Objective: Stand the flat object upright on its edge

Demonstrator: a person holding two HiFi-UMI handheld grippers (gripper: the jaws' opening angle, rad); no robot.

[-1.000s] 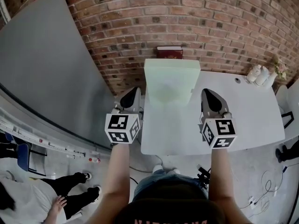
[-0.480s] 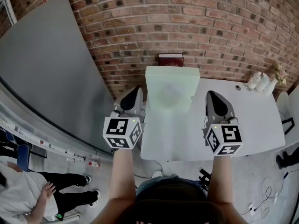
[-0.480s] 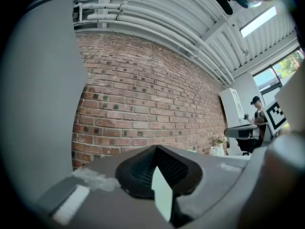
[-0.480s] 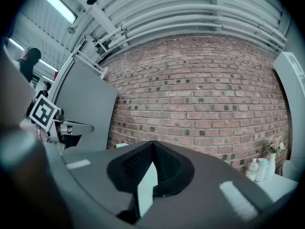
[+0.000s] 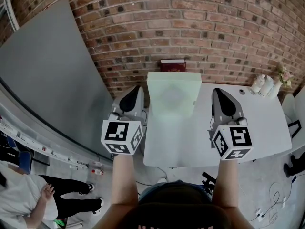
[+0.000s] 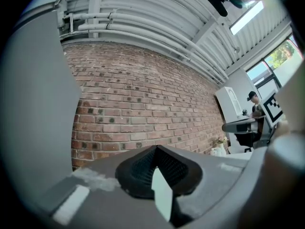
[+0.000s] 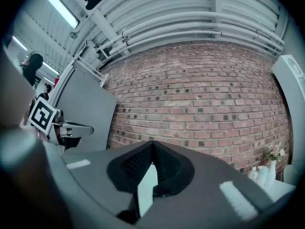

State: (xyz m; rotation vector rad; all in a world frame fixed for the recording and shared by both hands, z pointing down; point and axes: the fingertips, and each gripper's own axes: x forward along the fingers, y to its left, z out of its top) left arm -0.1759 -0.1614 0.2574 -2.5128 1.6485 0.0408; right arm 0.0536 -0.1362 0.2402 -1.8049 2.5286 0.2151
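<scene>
The left gripper (image 5: 135, 92) and right gripper (image 5: 219, 94), both fully closed and empty, flank the pale green board (image 5: 173, 92) at the far edge of the worktop (image 5: 259, 123) near the brick wall (image 5: 214, 27); best to open, pinch opposite edges evenly, tip slowly.

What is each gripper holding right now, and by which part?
Nothing. The left gripper and right gripper are both shut empty, jaws together. The pale green flat object sits on the table between them, untouched.
</scene>
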